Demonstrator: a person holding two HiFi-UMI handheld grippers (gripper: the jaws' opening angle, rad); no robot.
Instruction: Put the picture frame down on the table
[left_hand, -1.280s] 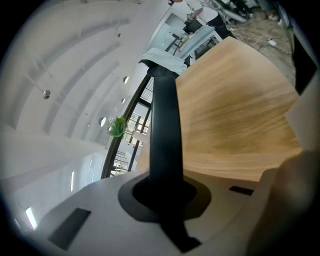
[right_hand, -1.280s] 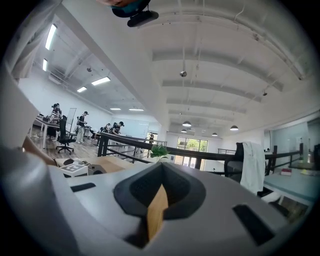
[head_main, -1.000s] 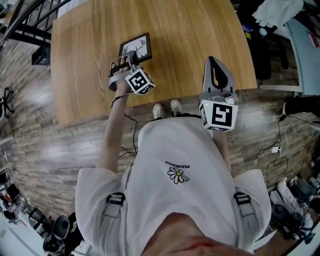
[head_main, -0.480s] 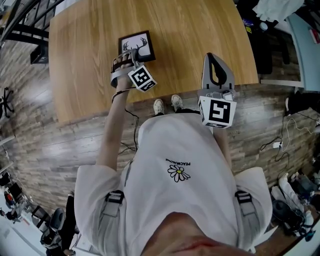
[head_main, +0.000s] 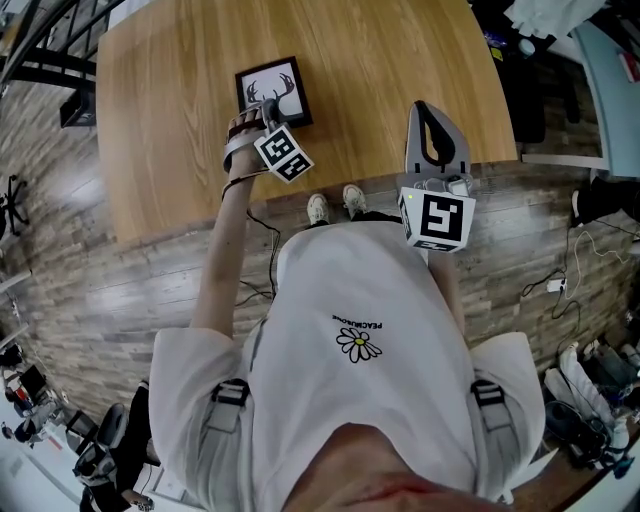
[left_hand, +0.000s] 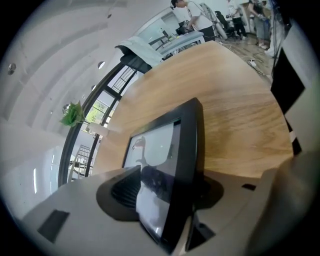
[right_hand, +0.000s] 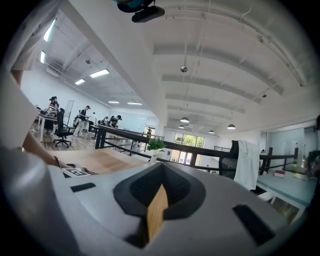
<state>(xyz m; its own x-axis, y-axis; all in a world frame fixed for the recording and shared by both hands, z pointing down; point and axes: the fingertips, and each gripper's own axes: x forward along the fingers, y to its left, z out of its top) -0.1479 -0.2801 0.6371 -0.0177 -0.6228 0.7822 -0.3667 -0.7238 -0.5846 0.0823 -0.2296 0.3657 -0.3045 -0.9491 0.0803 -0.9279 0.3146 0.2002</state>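
The picture frame (head_main: 270, 90) is black with a white antler print, and it faces up over the wooden table (head_main: 170, 130) near the table's middle. My left gripper (head_main: 262, 120) is shut on its near edge. In the left gripper view the frame (left_hand: 175, 150) stands edgewise between the jaws of the left gripper (left_hand: 160, 187), with the tabletop (left_hand: 235, 110) beyond. I cannot tell whether the frame touches the table. My right gripper (head_main: 432, 108) hangs over the table's near edge at the right, shut with nothing in it. In its own view the right gripper (right_hand: 157, 210) shows only a sliver of wood between its jaws.
The table's near edge runs just beyond the person's shoes (head_main: 333, 208). A black metal rack (head_main: 60, 70) stands at the table's left end. Dark furniture and clothing (head_main: 540, 50) crowd the right side, and cables (head_main: 560, 280) lie on the plank floor.
The left gripper has carried the frame a little farther over the table, and the frame's face has turned more upward. The right gripper has barely moved.
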